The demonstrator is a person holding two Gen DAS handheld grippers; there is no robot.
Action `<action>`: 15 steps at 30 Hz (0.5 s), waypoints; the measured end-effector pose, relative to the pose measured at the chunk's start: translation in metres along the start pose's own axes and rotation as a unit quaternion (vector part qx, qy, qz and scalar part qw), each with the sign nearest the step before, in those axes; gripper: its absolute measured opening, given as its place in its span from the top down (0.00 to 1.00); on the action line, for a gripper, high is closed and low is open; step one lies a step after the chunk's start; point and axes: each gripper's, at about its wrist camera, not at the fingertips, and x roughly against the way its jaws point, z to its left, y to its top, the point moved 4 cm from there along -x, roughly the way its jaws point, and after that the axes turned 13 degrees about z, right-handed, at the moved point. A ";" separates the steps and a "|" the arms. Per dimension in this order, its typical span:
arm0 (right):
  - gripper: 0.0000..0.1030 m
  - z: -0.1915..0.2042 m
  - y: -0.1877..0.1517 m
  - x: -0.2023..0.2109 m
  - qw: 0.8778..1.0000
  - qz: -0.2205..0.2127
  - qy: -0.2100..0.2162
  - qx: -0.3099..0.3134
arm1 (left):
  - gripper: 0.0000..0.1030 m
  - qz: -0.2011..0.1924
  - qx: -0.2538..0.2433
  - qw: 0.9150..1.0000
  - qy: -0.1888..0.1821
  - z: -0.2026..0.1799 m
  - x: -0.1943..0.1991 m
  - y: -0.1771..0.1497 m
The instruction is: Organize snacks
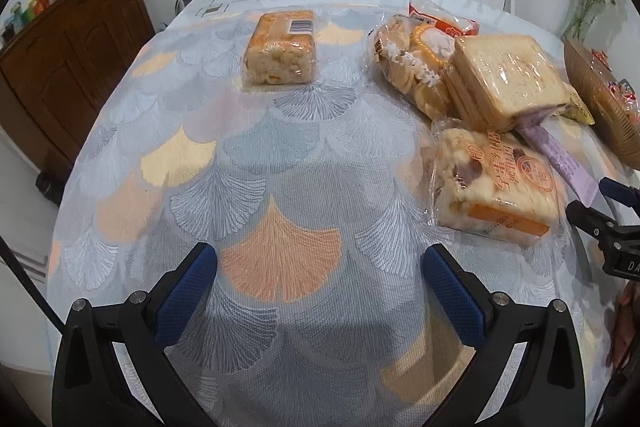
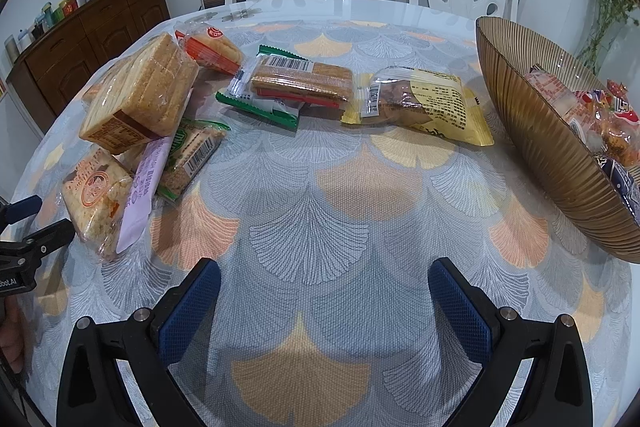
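Hovering wide open, empty: right tool [image 2: 324, 291]. Lying ahead at frame centre, long axis crosswise, nearer this tool: yellow crinkled plastic snack packet [image 2: 420, 105].

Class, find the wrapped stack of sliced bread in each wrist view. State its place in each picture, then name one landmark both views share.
Left wrist view: bread at right of centre, resting on the other packets, left of the bowl.
Right wrist view: bread at upper left, leaning on the packets under it.
Shared landmark: the lilac packet sticking out from under the bread.
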 end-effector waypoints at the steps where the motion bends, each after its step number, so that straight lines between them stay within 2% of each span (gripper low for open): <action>1: 0.00 0.000 0.000 0.000 1.000 0.000 0.000 0.000 | 0.00 0.001 -0.001 1.000 0.000 0.000 0.001 0.000; 3: 0.00 0.000 0.000 0.000 1.000 0.000 0.001 0.000 | 0.00 0.000 -0.006 1.000 -0.012 -0.002 0.006 0.000; 9: 0.00 0.000 0.000 0.000 1.000 0.001 0.002 0.001 | 0.00 -0.041 -0.006 0.998 -0.037 -0.003 0.037 0.010; 12: 0.00 0.002 -0.002 0.005 1.000 -0.002 0.004 0.003 | 0.00 -0.062 -0.007 0.997 -0.033 -0.002 0.055 0.017; 15: 0.00 0.009 -0.005 0.032 0.999 -0.035 0.013 0.026 | 0.00 -0.086 -0.007 0.996 -0.014 0.006 0.072 0.026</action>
